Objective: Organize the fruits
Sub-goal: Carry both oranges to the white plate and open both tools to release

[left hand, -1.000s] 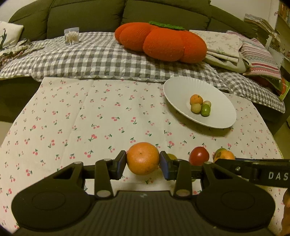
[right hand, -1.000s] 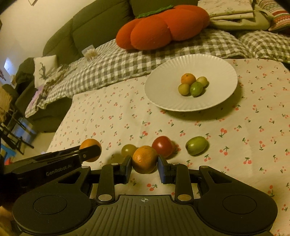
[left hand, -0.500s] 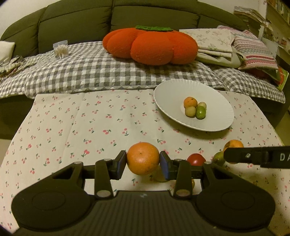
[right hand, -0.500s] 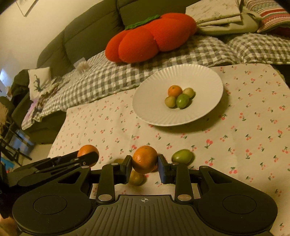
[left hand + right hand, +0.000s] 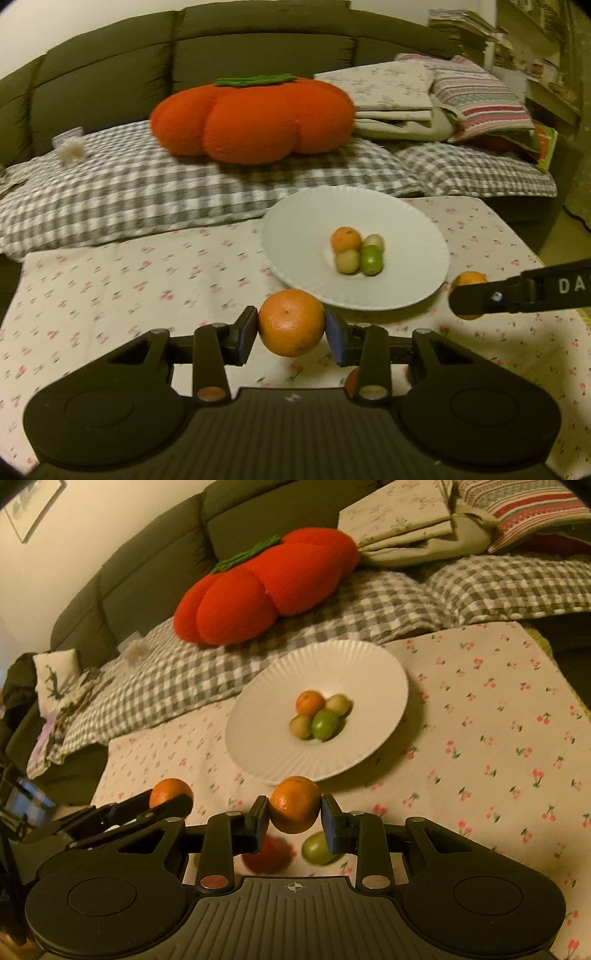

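Observation:
My left gripper (image 5: pixel 291 334) is shut on a large orange (image 5: pixel 291 322) and holds it above the cloth, just short of the white plate (image 5: pixel 295 229). My right gripper (image 5: pixel 294 818) is shut on a smaller orange (image 5: pixel 294 804), also lifted, near the plate's (image 5: pixel 369 672) front rim. The plate holds a small orange (image 5: pixel 309 702), a green fruit (image 5: pixel 325 724) and two pale fruits. A red tomato (image 5: pixel 269 853) and a green fruit (image 5: pixel 316 847) lie on the cloth under the right gripper.
The table carries a cherry-print cloth (image 5: pixel 110 280). Behind it is a sofa with a checked blanket (image 5: pixel 129 184), an orange pumpkin cushion (image 5: pixel 251 118) and folded linens (image 5: pixel 391 96). The right gripper's arm (image 5: pixel 524 291) crosses the left view at right.
Both grippers have risen and moved forward toward the plate, each still holding its orange. The fruits left on the cloth have dropped below the fingers.

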Motion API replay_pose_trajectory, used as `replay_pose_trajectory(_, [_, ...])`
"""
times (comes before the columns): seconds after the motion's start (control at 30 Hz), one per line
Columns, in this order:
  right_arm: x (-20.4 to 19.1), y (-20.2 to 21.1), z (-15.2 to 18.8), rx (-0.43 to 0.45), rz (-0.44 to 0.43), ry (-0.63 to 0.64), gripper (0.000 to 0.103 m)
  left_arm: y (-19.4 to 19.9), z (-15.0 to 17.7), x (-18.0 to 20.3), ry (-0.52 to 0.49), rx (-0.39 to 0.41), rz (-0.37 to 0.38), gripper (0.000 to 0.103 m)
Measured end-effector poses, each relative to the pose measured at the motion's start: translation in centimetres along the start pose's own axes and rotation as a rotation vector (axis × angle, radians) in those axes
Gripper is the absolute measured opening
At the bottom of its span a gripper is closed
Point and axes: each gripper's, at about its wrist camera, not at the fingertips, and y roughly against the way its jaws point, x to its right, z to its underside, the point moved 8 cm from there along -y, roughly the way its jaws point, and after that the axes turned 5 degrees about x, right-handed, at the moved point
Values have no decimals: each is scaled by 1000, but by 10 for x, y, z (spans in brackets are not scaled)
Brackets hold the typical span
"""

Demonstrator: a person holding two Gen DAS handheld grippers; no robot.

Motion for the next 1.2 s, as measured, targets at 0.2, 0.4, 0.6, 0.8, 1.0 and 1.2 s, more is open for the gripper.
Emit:
replay_pose_trajectory(0.2, [13,-11,-14,21,33,-18,29,-21,-11,15,-34,22,56,38])
replay_pose_trajectory(0.4, [28,-27,-28,42,62,-36,29,-46,-14,19,-46,20,81,38])
replay_pose_trajectory(0.6, [34,-43,-32,47,72,-14,29,-60,-17,25,-67,30,110,39])
replay_pose_trajectory(0.8, [35,-54,-31,55,83,30,29,-70,-14,32,-95,35,123,39])
replay_pose_trajectory(1.0, [28,-60,-30,64,75,75,31,-70,-15,33,-107,34,128,43])
replay_pose_trajectory(1.2, [30,-56,-34,80,86,59,52,-59,-22,26,-75,58,120,62])
